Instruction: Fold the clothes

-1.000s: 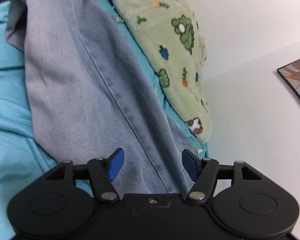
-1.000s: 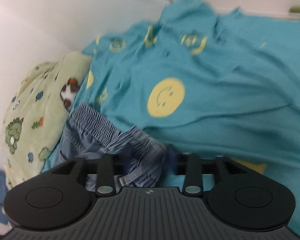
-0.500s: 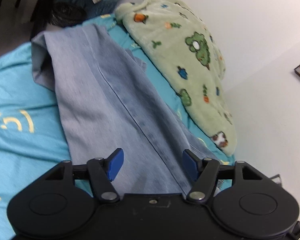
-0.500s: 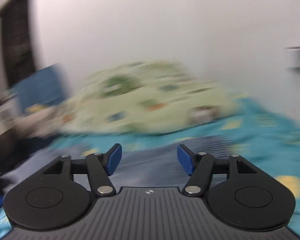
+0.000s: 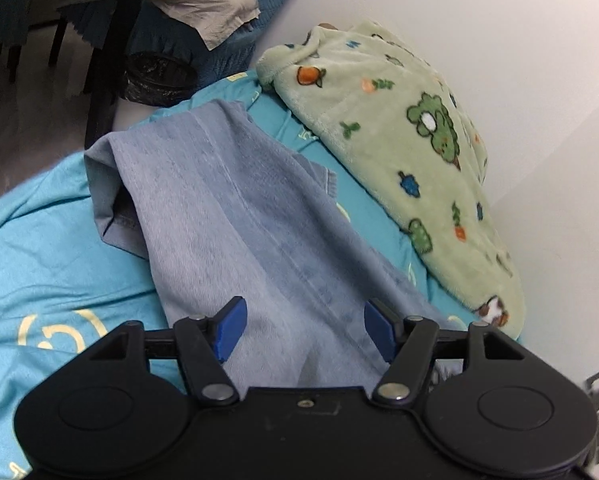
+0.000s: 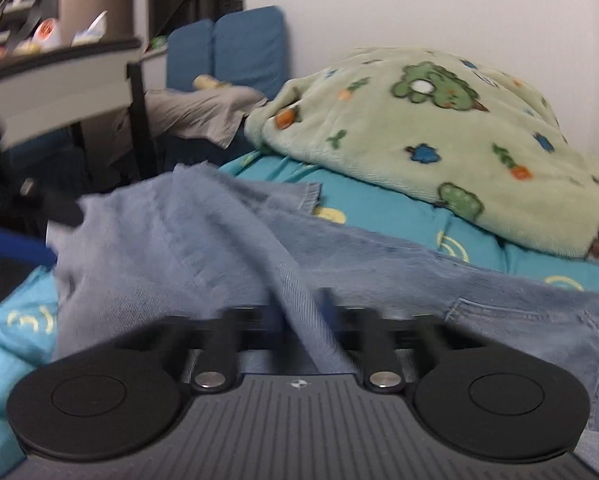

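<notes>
Light blue jeans [image 5: 227,208] lie stretched out on a teal bedsheet [image 5: 39,240], leg hems at the far end. My left gripper [image 5: 305,330] hovers open over the near part of the jeans, its blue pads apart and nothing pinched between them. In the right wrist view the jeans [image 6: 203,240] run across the frame, with a pocket at the right. My right gripper [image 6: 305,316] is shut on a raised ridge of denim that passes between its fingers; the pads are mostly hidden by the cloth and by blur.
A green fleece blanket [image 5: 399,152] with a cartoon print lies bunched against the white wall [image 5: 499,40], right of the jeans. Beyond the bed's far edge stand a black-legged desk [image 6: 59,76], a blue cushion [image 6: 247,48] and a grey cloth [image 6: 203,112].
The right gripper swung and rolled away from the waistband, stood open over the jeans, then shut on a fold of denim. The left gripper drew back a little and stayed open.
</notes>
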